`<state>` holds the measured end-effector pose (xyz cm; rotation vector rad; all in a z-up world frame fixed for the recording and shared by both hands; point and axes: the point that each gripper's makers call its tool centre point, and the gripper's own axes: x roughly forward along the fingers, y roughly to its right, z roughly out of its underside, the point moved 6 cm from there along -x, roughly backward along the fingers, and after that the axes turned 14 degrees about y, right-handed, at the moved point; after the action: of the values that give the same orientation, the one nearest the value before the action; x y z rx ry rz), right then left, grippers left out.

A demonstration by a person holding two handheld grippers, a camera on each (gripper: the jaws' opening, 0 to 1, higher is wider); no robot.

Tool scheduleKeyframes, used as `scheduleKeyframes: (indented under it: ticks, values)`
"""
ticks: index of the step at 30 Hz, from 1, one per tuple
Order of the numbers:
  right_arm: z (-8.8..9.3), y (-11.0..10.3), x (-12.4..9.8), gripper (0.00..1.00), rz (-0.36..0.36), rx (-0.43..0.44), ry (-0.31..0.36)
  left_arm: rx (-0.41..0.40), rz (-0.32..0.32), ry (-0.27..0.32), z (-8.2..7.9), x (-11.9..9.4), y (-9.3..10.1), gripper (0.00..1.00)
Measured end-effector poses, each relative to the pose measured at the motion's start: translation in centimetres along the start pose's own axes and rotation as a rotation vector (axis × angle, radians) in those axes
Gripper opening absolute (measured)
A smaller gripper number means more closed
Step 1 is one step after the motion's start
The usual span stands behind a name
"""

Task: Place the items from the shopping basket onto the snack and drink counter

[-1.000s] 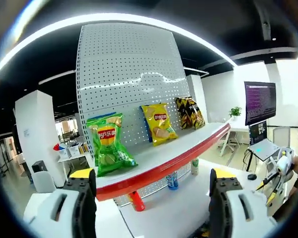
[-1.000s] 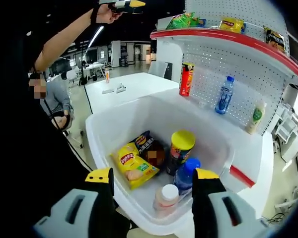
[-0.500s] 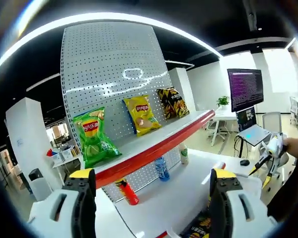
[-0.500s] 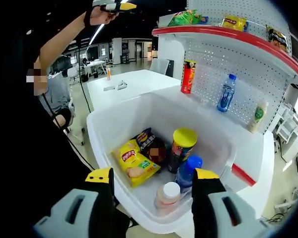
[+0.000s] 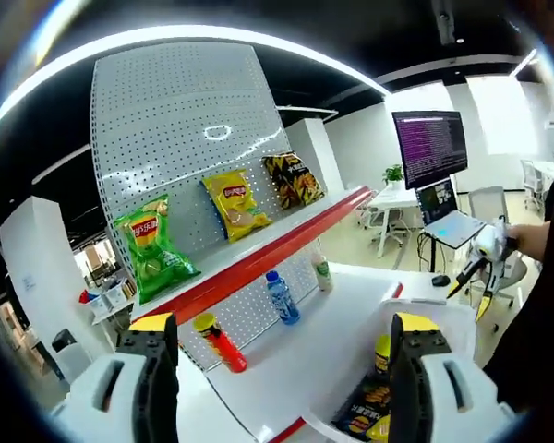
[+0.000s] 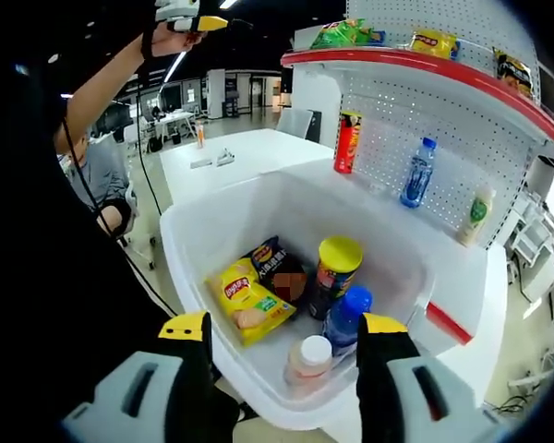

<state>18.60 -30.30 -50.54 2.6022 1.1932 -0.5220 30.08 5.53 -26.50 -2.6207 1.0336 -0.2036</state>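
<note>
- Nearest, at the bottom of the right gripper view, the right gripper (image 6: 282,346) has its yellow-tipped jaws spread wide with nothing between them, poised over the near rim of the basket (image 6: 189,263).
- Inside this white, deep-walled plastic tub lie a yellow chip bag (image 6: 249,305) at lower left, a dark snack bag (image 6: 275,269) just behind it, an upright can with a yellow lid (image 6: 335,274) in the middle, a blue-capped bottle (image 6: 347,318) beside it, and a white-capped bottle (image 6: 307,360) closest to the jaws.
- Beyond, on the white counter (image 6: 258,148) against the pegboard, stand a red tube (image 6: 347,143), a blue bottle (image 6: 415,175) and a pale bottle (image 6: 478,217).
- Farther up, the red-edged shelf (image 6: 425,65) carries a green bag (image 6: 346,37) and two more bags.
- At upper left, the left gripper (image 6: 180,14) is raised high in a hand.
- Likewise, the left gripper view shows that gripper's own jaws wide apart and empty, with the shelf bags above centre.
</note>
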Motion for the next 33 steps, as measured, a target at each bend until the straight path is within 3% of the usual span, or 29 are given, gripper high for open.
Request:
scheduleKeyframes:
  ticks: [3,12,15,20,25,29,33]
  values:
    - [0.0,0.2,-0.2,0.62,0.009,-0.002,-0.004,-0.008,0.041,-0.002,0.3,-0.3,1.1,0.95]
    - [-0.6,0.2,-0.2,0.62,0.002,-0.017,-0.002,-0.004,0.084,0.022,1.4,-1.6,2.2,0.95]
    - [-0.6,0.2,-0.2,0.62,0.001,-0.016,-0.004,-0.004,0.137,0.000,2.2,-2.2,3.2,0.95]
    - [-0.4,0.3,0.0,0.62,-0.003,-0.019,-0.011,-0.021,0.154,-0.051,3.8,-2.7,4.1,0.95]
    - [-0.4,0.3,0.1,0.62,-0.011,-0.018,-0.013,-0.028,0.199,-0.062,5.3,-3.5,5.6,0.95]
    - [-0.5,0.6,0.3,0.62,-0.010,-0.022,-0.017,-0.059,0.297,-0.028,5.5,-4.1,7.5,0.95]
    - [-0.7,0.7,0.5,0.62,-0.012,-0.027,-0.015,-0.036,0.348,-0.075,6.4,-4.6,8.8,0.95]
